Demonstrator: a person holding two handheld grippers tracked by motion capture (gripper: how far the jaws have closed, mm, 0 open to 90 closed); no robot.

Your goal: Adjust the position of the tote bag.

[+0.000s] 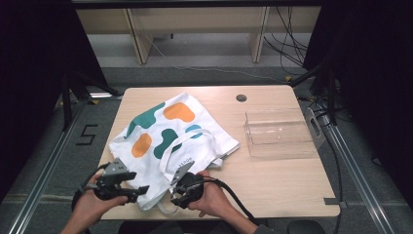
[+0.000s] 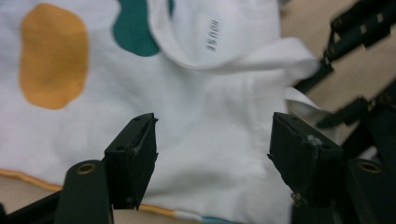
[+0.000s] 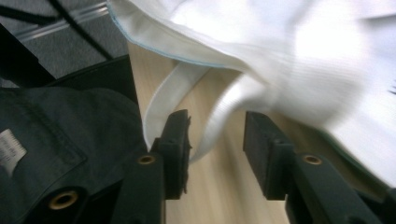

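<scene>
A white tote bag (image 1: 168, 134) with green and orange blobs lies flat on the wooden table (image 1: 272, 185), its handles towards the person. My left gripper (image 1: 139, 193) is at the bag's near left corner. In the left gripper view it (image 2: 212, 140) hangs over the white cloth (image 2: 210, 112) with jaws wide apart and nothing between them. My right gripper (image 1: 174, 196) is at the bag's near edge. In the right gripper view its jaws (image 3: 215, 140) stand partly apart around a white handle strap (image 3: 219, 119), with a gap on each side of the strap.
A clear plastic tray (image 1: 280, 131) stands on the right half of the table, and a round cable hole (image 1: 241, 97) sits behind it. Dark trousers (image 3: 56, 140) and the table's near edge are beside the right gripper. Cables lie on the floor beyond the table.
</scene>
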